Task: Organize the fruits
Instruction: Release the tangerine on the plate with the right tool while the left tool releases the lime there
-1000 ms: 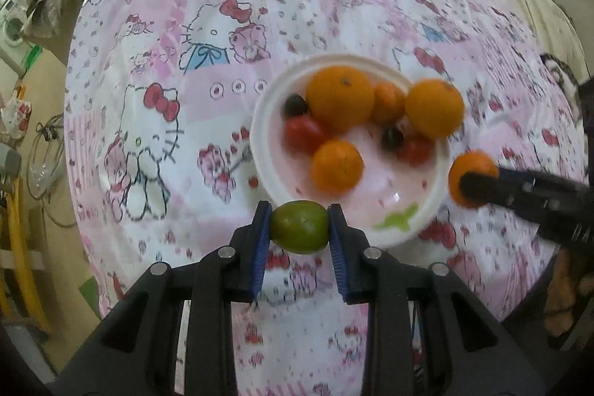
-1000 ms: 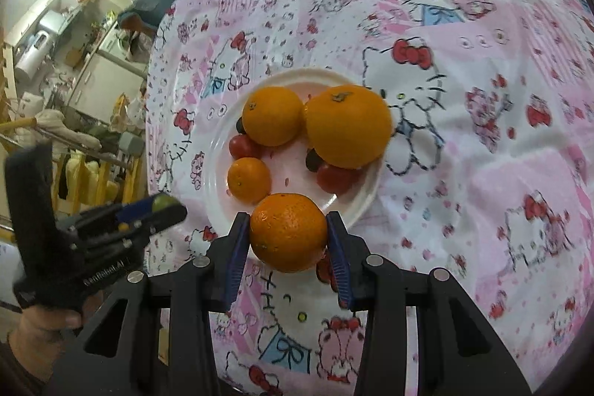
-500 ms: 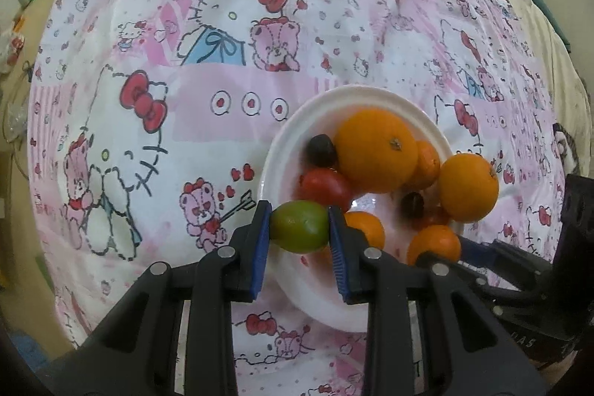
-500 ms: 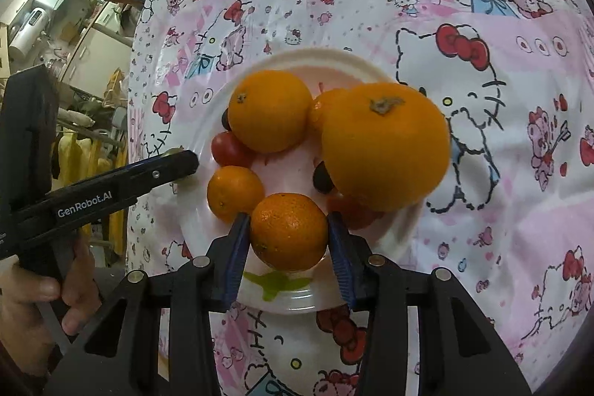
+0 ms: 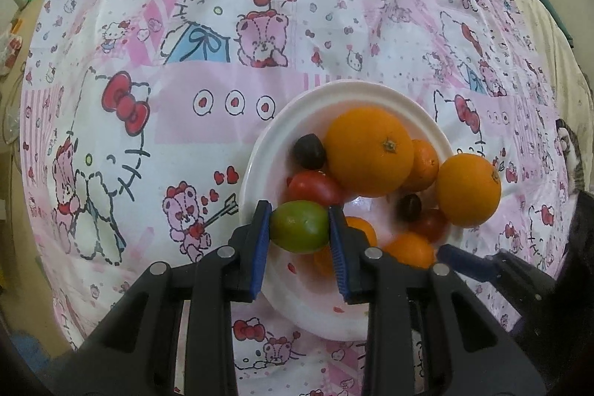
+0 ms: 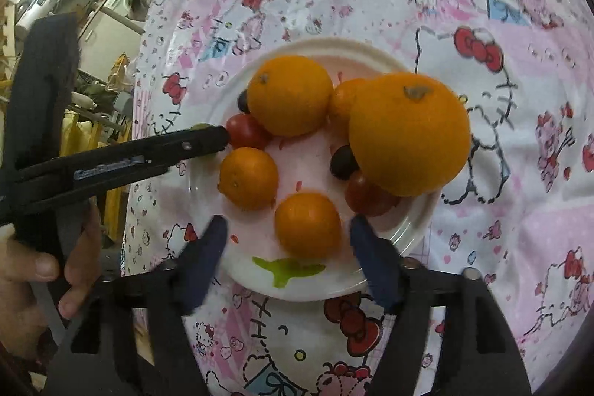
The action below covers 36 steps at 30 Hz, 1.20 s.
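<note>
A white plate (image 5: 345, 95) holds two big oranges (image 5: 369, 151), small mandarins, red tomatoes (image 5: 313, 188) and dark fruits. My left gripper (image 5: 300, 227) is shut on a green lime (image 5: 299, 226), held over the plate's near-left rim. In the right wrist view the plate (image 6: 408, 232) lies just ahead. My right gripper (image 6: 287, 247) is open, its jaws spread either side of a small mandarin (image 6: 308, 224) that rests on the plate. The left gripper (image 6: 208, 138) reaches in from the left beside a tomato (image 6: 245, 132).
A pink cartoon-print tablecloth (image 5: 185, 99) covers the round table. A big orange (image 6: 410, 132) overhangs the plate's right side. A hand (image 6: 44, 266) holds the left gripper's handle. Room clutter lies beyond the table's left edge (image 6: 92, 62).
My right gripper opened and let the small mandarin go onto the plate. My left gripper carried the lime further over the plate's rim.
</note>
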Each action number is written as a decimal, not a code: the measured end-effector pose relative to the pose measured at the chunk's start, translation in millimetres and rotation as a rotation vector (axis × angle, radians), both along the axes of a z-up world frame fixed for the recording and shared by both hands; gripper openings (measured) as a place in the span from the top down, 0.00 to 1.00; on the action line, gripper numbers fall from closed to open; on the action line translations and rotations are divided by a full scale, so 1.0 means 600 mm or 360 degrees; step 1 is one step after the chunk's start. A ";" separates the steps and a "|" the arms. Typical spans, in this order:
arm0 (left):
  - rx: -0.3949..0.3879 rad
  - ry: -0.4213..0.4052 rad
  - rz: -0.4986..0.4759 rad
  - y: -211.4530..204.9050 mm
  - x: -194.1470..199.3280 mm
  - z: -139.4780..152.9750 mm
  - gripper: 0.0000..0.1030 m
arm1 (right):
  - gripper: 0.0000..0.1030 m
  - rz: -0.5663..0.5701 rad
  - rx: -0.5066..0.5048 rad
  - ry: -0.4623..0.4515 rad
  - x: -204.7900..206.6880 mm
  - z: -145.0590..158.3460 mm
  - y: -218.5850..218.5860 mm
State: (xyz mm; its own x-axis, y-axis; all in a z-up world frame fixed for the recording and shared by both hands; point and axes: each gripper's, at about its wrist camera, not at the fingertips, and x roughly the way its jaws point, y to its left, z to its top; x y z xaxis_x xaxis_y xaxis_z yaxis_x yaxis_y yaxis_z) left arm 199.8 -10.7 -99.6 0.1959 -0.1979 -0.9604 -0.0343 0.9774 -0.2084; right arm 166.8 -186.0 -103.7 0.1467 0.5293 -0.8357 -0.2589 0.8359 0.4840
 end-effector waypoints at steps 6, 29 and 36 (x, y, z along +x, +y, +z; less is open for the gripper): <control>-0.0001 -0.0008 0.0006 -0.005 0.001 0.000 0.56 | 0.28 0.0044 0.0005 -0.0037 -0.013 0.015 -0.004; 0.0182 -0.0502 -0.0107 -0.001 -0.113 0.133 0.24 | 0.00 -0.0298 -0.0008 -0.0440 -0.070 0.148 -0.097; 0.0172 -0.0538 -0.0073 0.021 -0.165 0.162 0.10 | 0.00 -0.0411 -0.0043 -0.0531 -0.109 0.161 -0.108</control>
